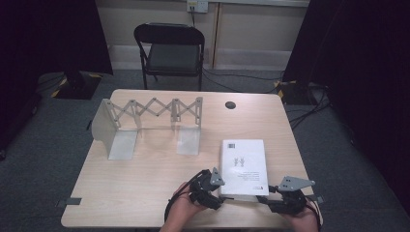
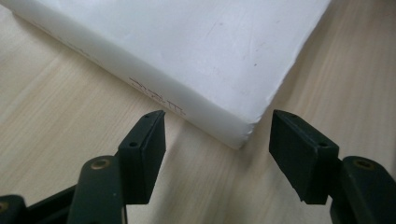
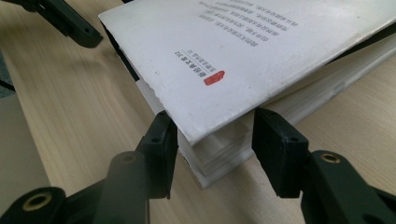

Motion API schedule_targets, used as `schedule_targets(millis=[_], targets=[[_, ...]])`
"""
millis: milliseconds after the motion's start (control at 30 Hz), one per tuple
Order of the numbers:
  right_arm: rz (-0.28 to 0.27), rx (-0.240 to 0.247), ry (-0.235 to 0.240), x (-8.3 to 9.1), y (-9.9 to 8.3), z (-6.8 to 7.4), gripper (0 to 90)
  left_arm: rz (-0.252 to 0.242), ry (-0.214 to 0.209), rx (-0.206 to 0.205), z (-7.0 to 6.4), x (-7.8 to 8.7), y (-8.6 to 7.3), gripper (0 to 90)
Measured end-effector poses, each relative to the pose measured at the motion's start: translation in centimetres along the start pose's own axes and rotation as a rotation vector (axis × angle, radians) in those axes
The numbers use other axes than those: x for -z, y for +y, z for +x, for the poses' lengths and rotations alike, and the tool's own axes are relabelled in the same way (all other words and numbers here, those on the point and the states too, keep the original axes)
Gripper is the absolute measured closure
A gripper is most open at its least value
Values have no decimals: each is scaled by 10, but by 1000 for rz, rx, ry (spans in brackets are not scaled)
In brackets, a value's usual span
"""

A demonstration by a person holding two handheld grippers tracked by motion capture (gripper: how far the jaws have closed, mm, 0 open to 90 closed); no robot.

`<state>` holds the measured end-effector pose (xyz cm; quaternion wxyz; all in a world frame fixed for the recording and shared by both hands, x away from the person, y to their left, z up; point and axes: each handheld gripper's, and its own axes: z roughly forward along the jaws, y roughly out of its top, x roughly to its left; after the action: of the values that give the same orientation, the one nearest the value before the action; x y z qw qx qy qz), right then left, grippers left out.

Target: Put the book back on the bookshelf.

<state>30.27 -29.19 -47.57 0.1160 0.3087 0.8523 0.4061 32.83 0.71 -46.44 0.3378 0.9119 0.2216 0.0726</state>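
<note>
A thick white book [image 1: 244,164] lies flat on the wooden table [image 1: 145,183], near its front right. My left gripper [image 1: 223,195] is at the book's near left corner. In the left gripper view it [image 2: 217,140] stands open, and the corner of the book [image 2: 187,56] points between the jaws without touching them. My right gripper [image 1: 265,198] is at the near right corner. In the right gripper view its [image 3: 215,140] jaws press on both sides of that corner of the book [image 3: 243,51], under the slightly lifted cover.
A grey expanding book rack [image 1: 150,108] with two upright end plates stands at the back left of the table. A cable hole [image 1: 230,105] sits near the far edge. A black folding chair [image 1: 169,50] stands beyond the table.
</note>
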Motion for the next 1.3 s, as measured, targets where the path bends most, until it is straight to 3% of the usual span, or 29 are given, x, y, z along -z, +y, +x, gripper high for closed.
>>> schedule_targets(millis=[100,200,333,467,533,733,900,1033,1300], targets=[[0,1,-2,1,1,1,516,0,11,-26,-2,5,5,262],[-4,-1,2,1,2,0,516,-10,-13,-8,-3,3,5,216],[-2,-2,1,1,2,0,516,-7,-12,-16,-2,2,6,168],[0,-2,4,1,3,0,516,-21,-21,-19,-2,4,14,174],[-1,-3,7,1,3,0,517,-18,-12,-39,-5,2,21,175],[-1,-7,7,2,4,0,518,-15,-4,-56,-12,-11,36,162],[-4,-10,9,2,5,0,518,-16,28,-74,-16,-21,46,141],[-18,-20,14,4,7,0,518,13,82,-84,-21,-30,52,54],[-13,-23,16,3,6,0,519,33,97,-114,-22,-34,61,80]])
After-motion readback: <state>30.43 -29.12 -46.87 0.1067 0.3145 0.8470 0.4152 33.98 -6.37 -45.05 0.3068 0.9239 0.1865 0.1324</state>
